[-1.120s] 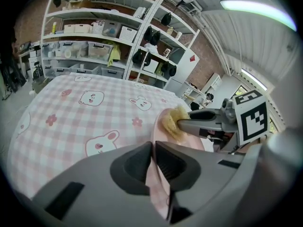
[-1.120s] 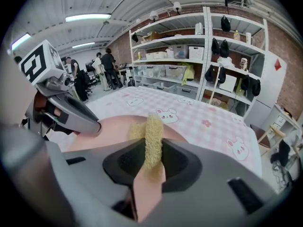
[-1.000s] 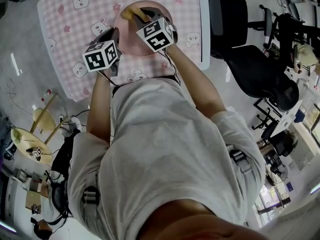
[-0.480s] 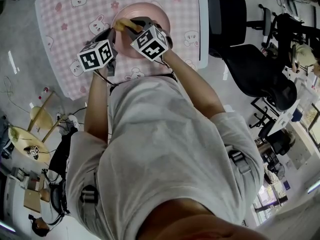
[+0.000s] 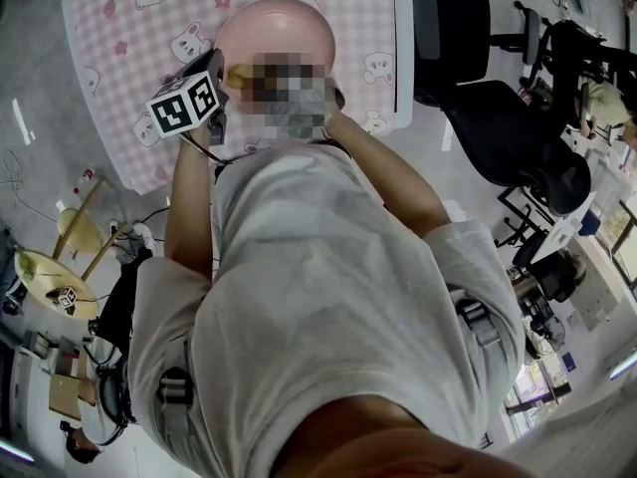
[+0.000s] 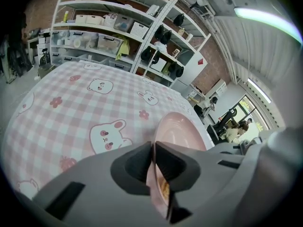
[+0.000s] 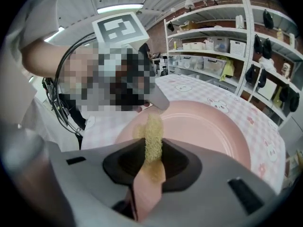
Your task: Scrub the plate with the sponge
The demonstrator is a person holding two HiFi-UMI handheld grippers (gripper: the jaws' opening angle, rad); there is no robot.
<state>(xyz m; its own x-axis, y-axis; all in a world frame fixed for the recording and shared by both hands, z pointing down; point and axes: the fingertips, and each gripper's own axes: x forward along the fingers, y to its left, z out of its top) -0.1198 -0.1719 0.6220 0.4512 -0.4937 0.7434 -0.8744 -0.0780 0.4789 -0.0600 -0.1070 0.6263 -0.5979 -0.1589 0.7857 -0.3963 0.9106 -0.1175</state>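
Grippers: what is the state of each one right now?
Left gripper: closed on the plate, at its rim.
Right gripper: closed on the sponge.

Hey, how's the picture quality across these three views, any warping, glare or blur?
Head view: strong fisheye bend; a mosaic patch hides the right gripper; the plate looks sharp. Left gripper view: the shelves curve and the ceiling light blows out white. Right gripper view: dark rounded corners, the sponge crisp.

Plate (image 5: pixel 280 26) rim hidden (near side)
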